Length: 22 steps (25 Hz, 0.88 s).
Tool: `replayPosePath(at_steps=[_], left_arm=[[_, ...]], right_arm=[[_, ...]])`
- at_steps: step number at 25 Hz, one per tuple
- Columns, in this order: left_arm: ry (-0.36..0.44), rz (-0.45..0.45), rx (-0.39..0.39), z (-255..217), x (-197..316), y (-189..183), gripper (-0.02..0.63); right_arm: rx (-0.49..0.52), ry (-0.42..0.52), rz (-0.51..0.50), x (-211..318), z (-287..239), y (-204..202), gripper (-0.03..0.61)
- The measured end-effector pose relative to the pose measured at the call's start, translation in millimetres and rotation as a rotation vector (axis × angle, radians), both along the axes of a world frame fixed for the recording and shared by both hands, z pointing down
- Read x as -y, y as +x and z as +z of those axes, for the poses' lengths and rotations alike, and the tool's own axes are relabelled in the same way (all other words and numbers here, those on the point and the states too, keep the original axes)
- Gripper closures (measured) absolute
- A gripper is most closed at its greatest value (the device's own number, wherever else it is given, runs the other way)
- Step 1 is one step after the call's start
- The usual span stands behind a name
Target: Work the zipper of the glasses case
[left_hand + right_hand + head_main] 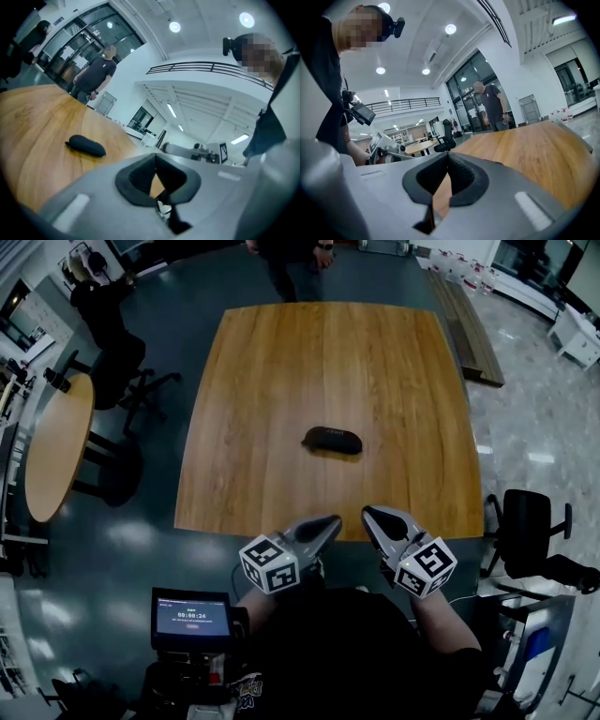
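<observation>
A black zippered glasses case (332, 440) lies near the middle of the wooden table (281, 362), alone on the top. The left gripper view also shows the case (86, 145), lying on the wood well ahead and to the left of the jaws. My left gripper (336, 520) hovers at the table's near edge, jaws shut with nothing between them. My right gripper (367, 512) hangs beside it, also shut and empty, tips pointing toward the left one. In the right gripper view only bare table (534, 145) lies ahead; the case is out of sight there.
A round wooden side table (56, 442) and black chairs (127, 371) stand to the left. A person (298, 263) stands at the table's far edge. Another black chair (527, 526) is at the right. A small screen (191, 617) sits below my left arm.
</observation>
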<state>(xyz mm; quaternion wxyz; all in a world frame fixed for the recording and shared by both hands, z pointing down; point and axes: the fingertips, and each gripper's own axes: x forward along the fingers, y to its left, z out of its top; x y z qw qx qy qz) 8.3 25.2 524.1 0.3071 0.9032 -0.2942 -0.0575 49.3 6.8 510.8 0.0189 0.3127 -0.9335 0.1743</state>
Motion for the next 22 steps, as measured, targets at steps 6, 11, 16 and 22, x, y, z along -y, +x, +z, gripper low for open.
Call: replayPosePath(at_steps=[6,11,16,22], left_arm=[[-0.048,-0.077,-0.022,8.1,-70.1,42.4,0.614],[-0.082,-0.142,-0.015,16.9,-115.0,43.9,0.614],[-0.071,-0.170,0.015,9.0,-134.3,34.6,0.614],[-0.030,-0.163,0.008,-18.4,-131.3,2.8,0.614]], right_arm=[[0.033,-0.025,-0.030,-72.3,-0.9,41.8,0.574],[0.056,-0.043,-0.078,-114.5,1.5,51.1,0.574],[0.081,-0.048,-0.121,-145.6,-5.1,36.6,0.575],[0.146,-0.055,-0.088,-150.9,-22.8,9.2,0.574]])
